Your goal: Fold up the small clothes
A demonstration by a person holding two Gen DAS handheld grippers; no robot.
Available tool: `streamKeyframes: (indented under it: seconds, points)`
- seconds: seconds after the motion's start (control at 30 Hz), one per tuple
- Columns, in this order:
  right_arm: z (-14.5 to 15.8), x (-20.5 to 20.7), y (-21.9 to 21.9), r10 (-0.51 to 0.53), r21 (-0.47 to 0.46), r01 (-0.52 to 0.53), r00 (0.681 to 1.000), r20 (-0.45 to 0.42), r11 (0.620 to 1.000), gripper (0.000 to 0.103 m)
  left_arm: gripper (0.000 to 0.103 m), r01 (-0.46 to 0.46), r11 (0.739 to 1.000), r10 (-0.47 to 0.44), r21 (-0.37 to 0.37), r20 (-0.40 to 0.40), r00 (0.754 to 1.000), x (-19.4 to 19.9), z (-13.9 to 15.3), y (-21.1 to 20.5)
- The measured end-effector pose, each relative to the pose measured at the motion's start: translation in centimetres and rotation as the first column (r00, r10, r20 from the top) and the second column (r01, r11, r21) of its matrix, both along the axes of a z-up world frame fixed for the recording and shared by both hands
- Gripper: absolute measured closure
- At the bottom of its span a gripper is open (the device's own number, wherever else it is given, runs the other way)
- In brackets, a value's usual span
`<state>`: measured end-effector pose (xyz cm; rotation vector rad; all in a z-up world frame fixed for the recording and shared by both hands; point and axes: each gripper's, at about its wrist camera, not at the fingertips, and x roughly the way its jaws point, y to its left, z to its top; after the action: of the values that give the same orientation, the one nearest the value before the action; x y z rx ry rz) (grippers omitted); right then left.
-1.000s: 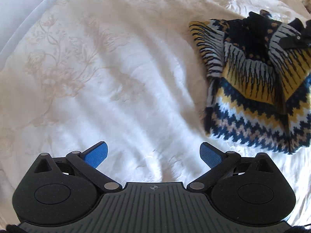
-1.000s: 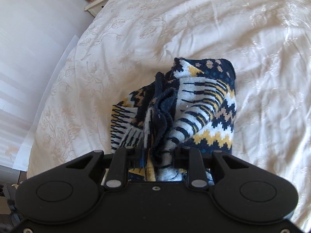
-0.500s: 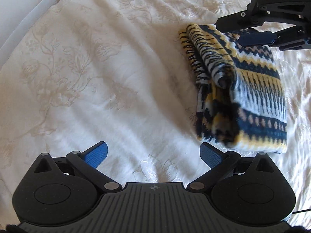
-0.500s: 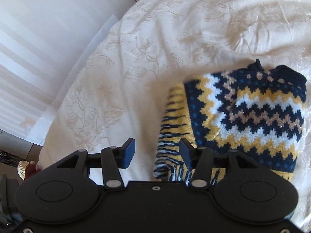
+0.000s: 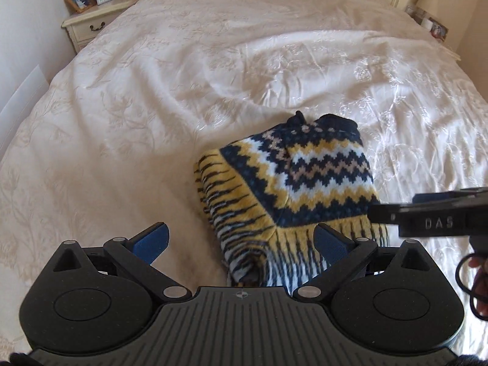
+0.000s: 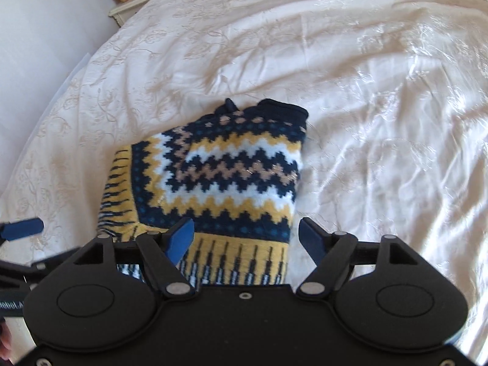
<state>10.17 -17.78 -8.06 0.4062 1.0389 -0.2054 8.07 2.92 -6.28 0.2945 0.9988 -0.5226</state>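
A small knitted sweater (image 5: 292, 183) in navy, yellow and white zigzags lies folded in a rough square on the cream bedspread (image 5: 152, 106). Its striped hem is nearest me. My left gripper (image 5: 241, 238) is open just above the sweater's near left corner, touching nothing. In the right wrist view the sweater (image 6: 231, 170) fills the centre. My right gripper (image 6: 247, 236) hangs over its near hem with jaws opening, the pads clear of the knit. The right gripper's black body (image 5: 433, 219) shows at the right edge of the left wrist view. One blue left fingertip (image 6: 24, 228) shows at far left.
A cream nightstand (image 5: 91, 21) with a photo frame, a clock and a red flask stands at the bed's far left corner. Another bedside surface (image 5: 433, 24) holds small items at far right. Wrinkled bedspread (image 6: 381, 106) stretches beyond the sweater. A hand (image 5: 479, 262) holds cables at the right edge.
My right gripper has let go of the bunched sweater and opened. The sweater now lies flat and folded. My left gripper has swung over to its near corner, staying open.
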Motion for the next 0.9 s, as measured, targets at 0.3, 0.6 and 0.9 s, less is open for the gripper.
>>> streamKeyframes:
  seconds: [0.3, 0.6, 0.9]
  points:
    - [-1.0, -0.6, 0.1, 0.013, -0.061, -0.017, 0.998, -0.066, 0.998, 0.002, 0.0, -0.091, 0.986, 0.107, 0.138, -0.114, 0.988, 2.8, -8.7, 0.4]
    - [-1.5, 2.5, -3.2, -0.04, -0.045, 0.039, 0.999, -0.033, 0.998, 0.001, 0.0, -0.131, 0.989, 0.14, 0.065, -0.158, 0.977, 2.4, -8.6, 1.5]
    - [-5.5, 8.0, -4.9, -0.029, -0.04, 0.025, 0.995, -0.096, 0.999, 0.001, 0.0, -0.128, 0.99, 0.135, 0.053, -0.164, 0.977, 2.4, -8.3, 1.6]
